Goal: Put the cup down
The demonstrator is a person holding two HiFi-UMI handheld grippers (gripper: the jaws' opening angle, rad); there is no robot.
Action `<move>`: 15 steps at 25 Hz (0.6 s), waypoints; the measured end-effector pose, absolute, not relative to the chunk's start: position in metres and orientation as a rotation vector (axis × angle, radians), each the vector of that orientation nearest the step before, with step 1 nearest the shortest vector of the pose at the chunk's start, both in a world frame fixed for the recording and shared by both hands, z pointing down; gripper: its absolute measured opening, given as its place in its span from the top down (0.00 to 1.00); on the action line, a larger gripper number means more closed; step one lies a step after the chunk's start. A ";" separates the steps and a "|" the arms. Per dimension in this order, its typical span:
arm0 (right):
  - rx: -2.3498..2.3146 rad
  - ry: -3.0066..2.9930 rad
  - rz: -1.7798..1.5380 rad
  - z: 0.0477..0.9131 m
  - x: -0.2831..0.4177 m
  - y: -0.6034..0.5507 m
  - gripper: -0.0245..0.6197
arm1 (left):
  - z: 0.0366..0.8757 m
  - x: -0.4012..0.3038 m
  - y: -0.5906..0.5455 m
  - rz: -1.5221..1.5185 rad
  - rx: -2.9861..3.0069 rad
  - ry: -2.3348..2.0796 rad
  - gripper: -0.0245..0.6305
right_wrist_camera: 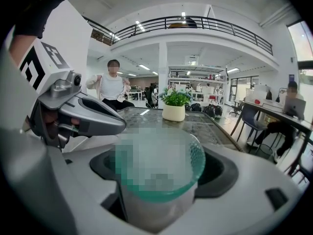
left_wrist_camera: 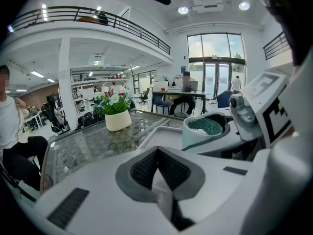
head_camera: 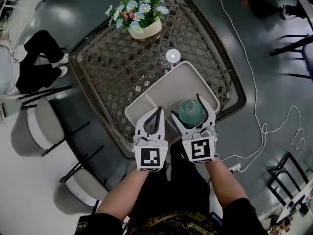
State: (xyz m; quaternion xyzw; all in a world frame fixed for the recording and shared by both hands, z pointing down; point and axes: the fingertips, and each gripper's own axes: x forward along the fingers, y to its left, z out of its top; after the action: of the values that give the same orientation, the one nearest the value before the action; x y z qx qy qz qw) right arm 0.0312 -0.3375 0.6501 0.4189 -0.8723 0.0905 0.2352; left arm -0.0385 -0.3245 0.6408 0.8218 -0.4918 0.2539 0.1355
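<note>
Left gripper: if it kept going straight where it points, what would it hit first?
Likely the flat white plastic tray just ahead, if it dips; held level, the left gripper looks free across the glass-topped wicker table, passing right of the white flower pot.

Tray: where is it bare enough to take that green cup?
The white rectangular tray is bare across its far half, beyond the translucent green cup toward the small white round object. Its near end is crowded by the left gripper and the right gripper.
</note>
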 end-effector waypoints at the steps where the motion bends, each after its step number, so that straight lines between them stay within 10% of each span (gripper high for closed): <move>1: 1.150 -2.394 0.247 0.650 0.032 -0.337 0.35 | 0.641 -0.038 -0.324 0.733 2.382 -1.424 0.97; 15: 1.170 -2.414 0.263 0.647 0.031 -0.338 0.32 | 0.636 -0.041 -0.325 0.714 2.395 -1.432 0.97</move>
State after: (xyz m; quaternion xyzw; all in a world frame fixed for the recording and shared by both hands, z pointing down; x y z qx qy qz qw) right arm 0.0312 -0.3379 0.6469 0.4234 -0.8733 0.0953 0.2212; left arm -0.0409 -0.3246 0.6360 0.8243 -0.4930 0.2459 0.1302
